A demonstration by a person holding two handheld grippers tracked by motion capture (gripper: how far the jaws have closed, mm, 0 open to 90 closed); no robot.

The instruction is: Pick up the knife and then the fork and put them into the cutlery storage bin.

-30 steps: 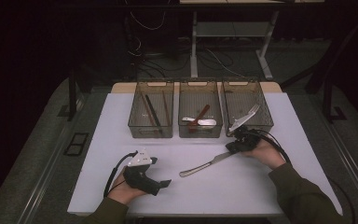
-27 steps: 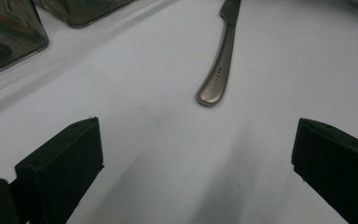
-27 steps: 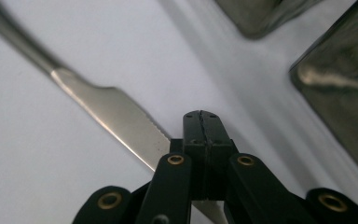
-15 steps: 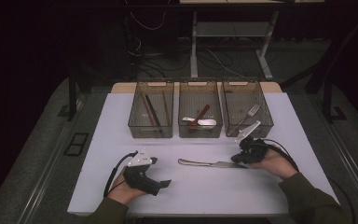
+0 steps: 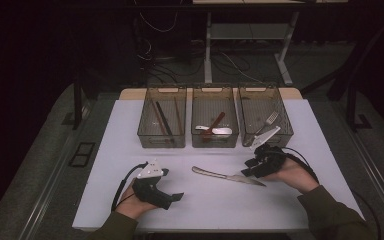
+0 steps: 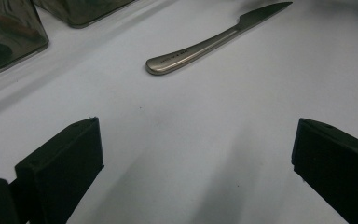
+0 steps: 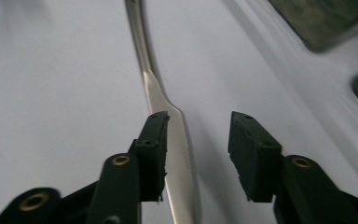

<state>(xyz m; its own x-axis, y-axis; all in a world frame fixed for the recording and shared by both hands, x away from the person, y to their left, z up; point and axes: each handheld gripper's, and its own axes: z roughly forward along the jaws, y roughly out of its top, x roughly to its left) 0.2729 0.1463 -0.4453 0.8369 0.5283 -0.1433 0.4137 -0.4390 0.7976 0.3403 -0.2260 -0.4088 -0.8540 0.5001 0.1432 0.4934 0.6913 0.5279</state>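
Note:
A steel table knife (image 5: 227, 176) lies flat on the white table top (image 5: 300, 210), handle to the left and blade tip to the right. My right gripper (image 5: 250, 170) hovers low over the blade end. Its jaws have just been opening. In the right gripper view the knife (image 7: 156, 93) runs under the left jaw, and the pads of my right gripper (image 7: 198, 126) do not press on it. My left gripper (image 5: 175, 198) rests at the near left, wide open and holding nothing. The left gripper view looks past my left gripper (image 6: 198, 135) to the knife (image 6: 205, 44) farther off.
Three clear bins stand in a row at the back of the table. The left bin (image 5: 141, 131) holds dark chopsticks, the middle bin (image 5: 215, 142) spoons, and the right bin (image 5: 286, 125) a fork. Cables trail from both grippers.
The right gripper carried the knife from in front of the right bin toward the near side, laid it flat and opened its jaws. The left gripper kept still.

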